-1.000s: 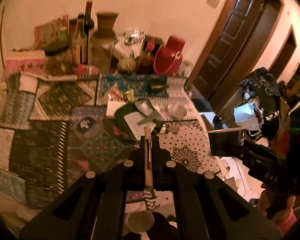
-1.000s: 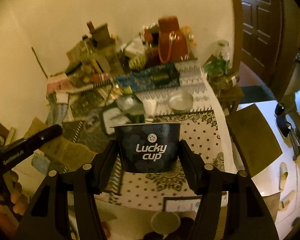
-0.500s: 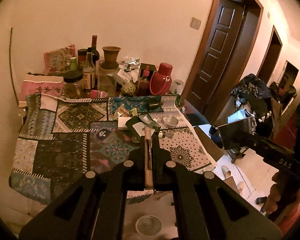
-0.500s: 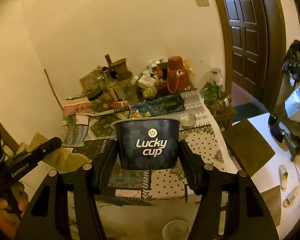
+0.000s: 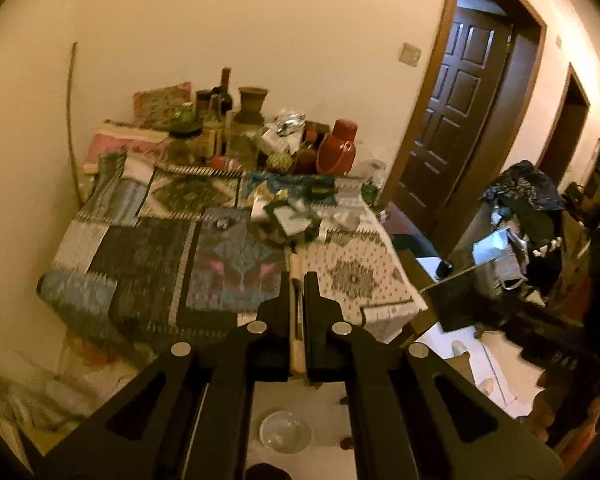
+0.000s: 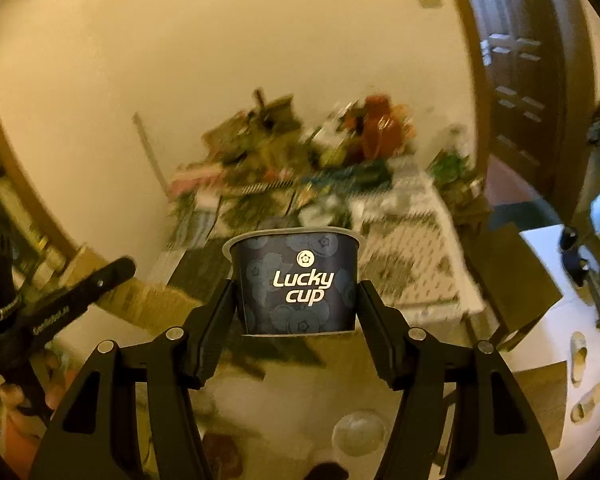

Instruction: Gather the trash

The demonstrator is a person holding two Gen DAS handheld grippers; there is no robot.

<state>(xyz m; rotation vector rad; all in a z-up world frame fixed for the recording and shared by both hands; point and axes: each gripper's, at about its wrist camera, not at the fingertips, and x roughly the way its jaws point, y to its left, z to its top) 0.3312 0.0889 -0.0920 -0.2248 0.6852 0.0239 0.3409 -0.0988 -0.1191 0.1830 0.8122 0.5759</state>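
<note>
My right gripper is shut on a dark blue paper cup marked "Lucky cup", held upright in the air well back from the table. My left gripper is shut on a thin pale wooden stick that runs between its fingers. The right gripper with the cup also shows blurred at the right of the left wrist view. The left gripper shows at the left of the right wrist view. More litter, wrappers and papers, lies on the table.
The table with patchwork cloths holds bottles, jars and a red jug along the wall. A dark wooden door stands at the right. A clear bowl lies on the floor below. A cluttered stand is at the right.
Both grippers have pulled back and up from the table, which now looks smaller and farther. Each keeps its hold, on the stick and on the cup.
</note>
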